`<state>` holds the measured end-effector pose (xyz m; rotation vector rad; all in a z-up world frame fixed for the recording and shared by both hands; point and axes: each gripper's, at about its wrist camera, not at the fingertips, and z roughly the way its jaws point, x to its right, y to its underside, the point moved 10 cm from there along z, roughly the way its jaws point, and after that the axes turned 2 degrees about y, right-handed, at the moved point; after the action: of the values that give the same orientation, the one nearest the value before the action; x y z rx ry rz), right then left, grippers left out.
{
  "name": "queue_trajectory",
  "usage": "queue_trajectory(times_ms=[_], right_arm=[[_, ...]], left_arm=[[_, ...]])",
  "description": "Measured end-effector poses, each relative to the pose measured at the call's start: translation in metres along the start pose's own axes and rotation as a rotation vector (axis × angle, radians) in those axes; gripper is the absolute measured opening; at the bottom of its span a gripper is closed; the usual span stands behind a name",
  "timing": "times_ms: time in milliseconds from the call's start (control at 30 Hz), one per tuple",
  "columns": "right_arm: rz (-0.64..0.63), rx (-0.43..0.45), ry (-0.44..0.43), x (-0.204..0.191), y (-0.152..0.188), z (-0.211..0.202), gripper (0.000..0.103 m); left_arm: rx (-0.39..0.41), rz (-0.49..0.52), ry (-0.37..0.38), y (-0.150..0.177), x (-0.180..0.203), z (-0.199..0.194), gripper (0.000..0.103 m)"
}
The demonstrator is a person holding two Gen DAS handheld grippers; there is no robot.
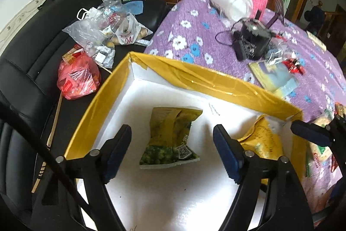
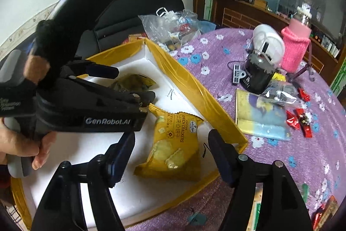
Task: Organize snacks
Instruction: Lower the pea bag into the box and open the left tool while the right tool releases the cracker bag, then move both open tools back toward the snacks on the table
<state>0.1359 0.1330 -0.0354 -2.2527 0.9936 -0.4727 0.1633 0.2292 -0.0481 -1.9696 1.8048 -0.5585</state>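
Note:
A yellow box (image 1: 194,75) with a white lining sits at the edge of a purple flowered table. A green snack packet (image 1: 170,138) lies flat on its floor. My left gripper (image 1: 172,131) hangs over that packet, open, its pads well apart from it. A yellow cheese-cracker packet (image 2: 173,144) lies in the box's (image 2: 190,83) near corner, and my right gripper (image 2: 170,135) stands open above it without touching. In the right wrist view the left gripper (image 2: 129,84), held in a hand, partly hides the green packet (image 2: 132,81). The cracker packet (image 1: 263,140) also shows in the left wrist view.
On the table lie red wrapped candies (image 2: 300,120), a booklet (image 2: 259,120), a black device (image 2: 257,77), a white jar (image 2: 270,44) and a pink bottle (image 2: 296,47). More snack packets (image 2: 324,213) lie at the near right. Plastic bags (image 1: 93,36) and a red bag (image 1: 77,79) rest on a black chair.

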Motion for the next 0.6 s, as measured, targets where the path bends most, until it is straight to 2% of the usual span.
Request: queue_trajectory(times_ms=[100, 200, 333, 600], right_arm=[[-0.002, 0.031, 0.009, -0.001, -0.002, -0.015, 0.079], [0.008, 0.066, 0.015, 0.0, -0.006, -0.032, 0.08], [0.041, 0.11, 0.014, 0.003, -0.005, -0.058, 0.081], [0.13, 0.163, 0.019, 0.012, 0.013, -0.096, 0.083]], left_arm=[[0.026, -0.002, 0.001, -0.001, 0.003, -0.012, 0.084], [0.051, -0.001, 0.003, -0.001, 0.007, -0.026, 0.089], [0.089, 0.001, -0.014, 0.0, 0.011, -0.045, 0.09], [0.139, 0.006, -0.022, 0.011, 0.023, -0.079, 0.093]])
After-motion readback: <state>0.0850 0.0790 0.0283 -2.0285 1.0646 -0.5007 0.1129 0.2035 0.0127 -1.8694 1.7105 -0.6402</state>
